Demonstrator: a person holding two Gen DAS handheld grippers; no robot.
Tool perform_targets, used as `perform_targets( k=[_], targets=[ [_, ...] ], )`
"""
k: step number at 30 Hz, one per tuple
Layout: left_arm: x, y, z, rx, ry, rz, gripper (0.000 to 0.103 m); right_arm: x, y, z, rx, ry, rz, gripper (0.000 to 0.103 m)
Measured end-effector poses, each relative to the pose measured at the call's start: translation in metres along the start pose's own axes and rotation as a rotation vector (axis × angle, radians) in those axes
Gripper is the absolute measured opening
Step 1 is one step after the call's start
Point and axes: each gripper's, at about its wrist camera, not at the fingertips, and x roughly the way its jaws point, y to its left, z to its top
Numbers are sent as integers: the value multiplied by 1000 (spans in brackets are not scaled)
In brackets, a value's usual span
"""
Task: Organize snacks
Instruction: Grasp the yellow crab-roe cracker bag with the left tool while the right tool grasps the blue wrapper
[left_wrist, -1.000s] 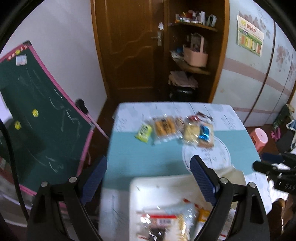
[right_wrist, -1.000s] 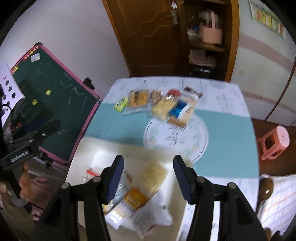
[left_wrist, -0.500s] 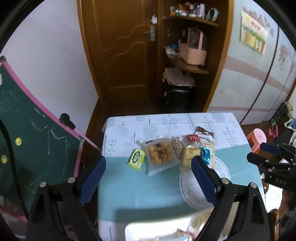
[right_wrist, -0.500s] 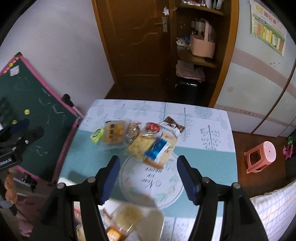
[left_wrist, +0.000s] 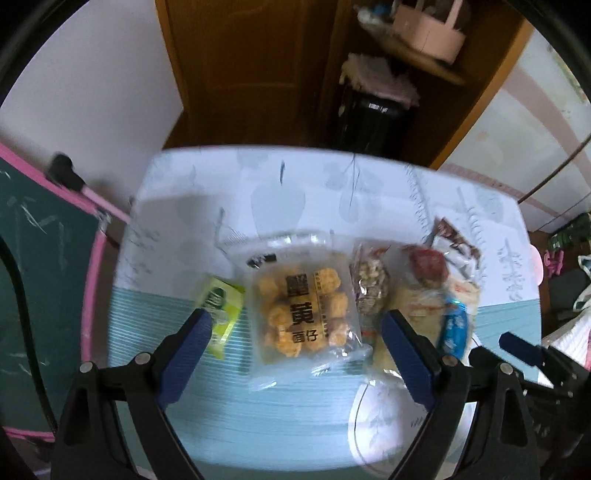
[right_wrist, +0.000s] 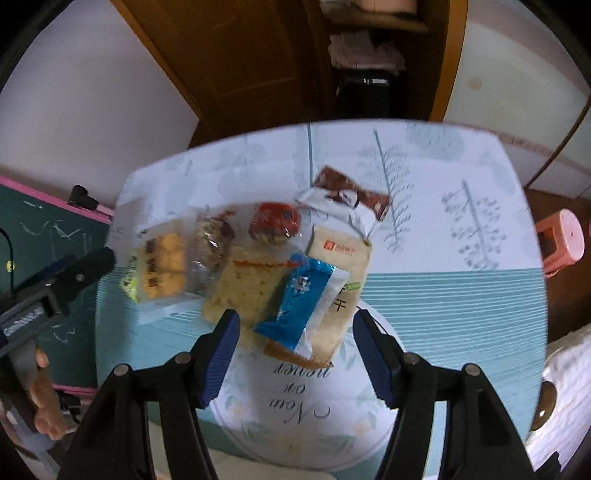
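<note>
A: Why does the left claw (left_wrist: 295, 332) hang so wide above the clear plastic bag of round yellow puffs (left_wrist: 301, 308)?

B: My guess is that the bag is broad and flat, so the blue pads need that spread to straddle it. They touch nothing and hold nothing; the bag lies on the desk (left_wrist: 258, 413) with its patterned teal-and-white cloth, between the small green-yellow sachet (left_wrist: 219, 312) and a clear packet of brown nuts (left_wrist: 369, 288).

A: And the right claw (right_wrist: 295, 328)?

B: About half open, empty too. It is poised over the blue-and-white foil wrapper (right_wrist: 301, 295), which rests on top of a beige paper-look pouch (right_wrist: 341, 258) and against a clear bag of pale crackers (right_wrist: 247, 291). A narrower gap suits a slim wrapper (that is my reading, not something shown).

A: Why are the snacks bunched like that?

B: They look like an unsorted heap in a loose row across the middle of the cloth, overlapping. A red-topped packet (right_wrist: 275, 219) and a brown-and-white sachet (right_wrist: 347, 194) lie just behind. Taking the top, loose pieces first seems sensible, since pulling a lower one would drag its neighbours.
</note>
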Motion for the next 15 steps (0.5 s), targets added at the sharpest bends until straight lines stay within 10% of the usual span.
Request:
perform_targets(
  k=[15],
  targets=[
    [73, 0, -7, -97, 107, 18, 92, 51, -5, -8, -1, 37, 19, 35]
  ],
)
